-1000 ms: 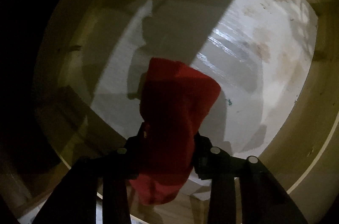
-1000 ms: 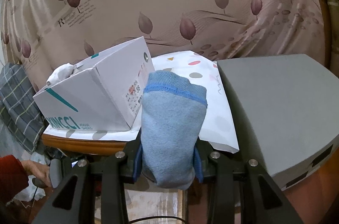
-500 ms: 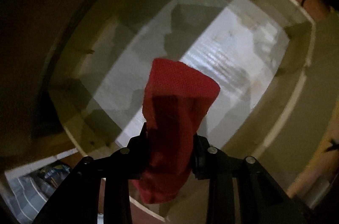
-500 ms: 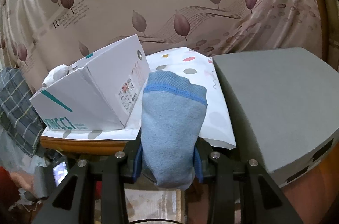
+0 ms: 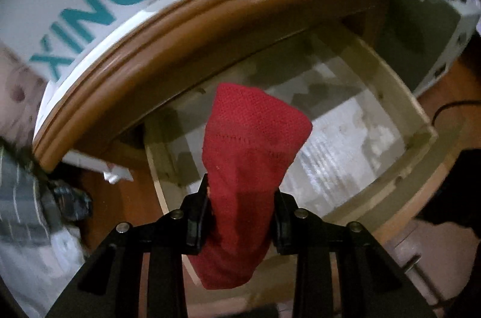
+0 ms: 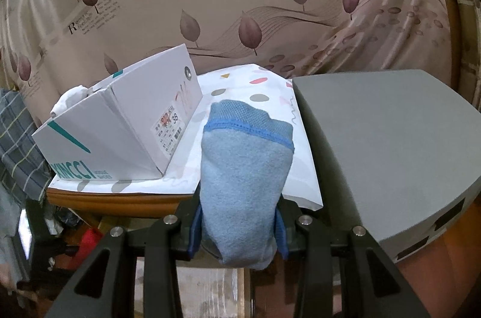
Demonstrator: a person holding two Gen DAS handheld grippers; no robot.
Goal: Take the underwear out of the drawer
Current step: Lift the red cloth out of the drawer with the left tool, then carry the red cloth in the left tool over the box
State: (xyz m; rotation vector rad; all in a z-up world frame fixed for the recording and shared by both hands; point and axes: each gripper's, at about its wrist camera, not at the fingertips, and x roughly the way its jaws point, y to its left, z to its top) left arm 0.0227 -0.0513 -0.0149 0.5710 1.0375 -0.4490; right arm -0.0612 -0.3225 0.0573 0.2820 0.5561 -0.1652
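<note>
- The left claw (image 5: pixel 240 215) is pinching a rolled piece of red underwear (image 5: pixel 249 161) between its two fingers, closed down as far as the cloth allows; the roll is sticking up past the fingertips and hanging a little below them.
- The red underwear is being held in the air above the open drawer (image 5: pixel 421 119), clear of its pale wooden walls and touching nothing but the claw.
- The drawer is standing pulled out from under the rounded brown front edge of the counter (image 5: pixel 210 17), and its pale bottom is showing on both sides of the red roll.
- The right claw (image 6: pixel 239 230) is gripping a rolled piece of light blue underwear (image 6: pixel 243 182) in the same way, its fingers pressed against both sides of the cloth, with a darker blue stitched hem showing near the top.
- The blue underwear is being held up in front of the front edge of the counter, resting on nothing.
- A white shoe box (image 6: pixel 120 131) with teal lettering is sitting on a spotted white cloth (image 6: pixel 258 86) toward the left side of the counter.
- A grey box (image 6: pixel 390 152) is sitting at the right side of the counter, just beside the spotted cloth.
- A leaf-patterned curtain (image 6: pixel 270 2) is hanging behind the back edge of the counter.
</note>
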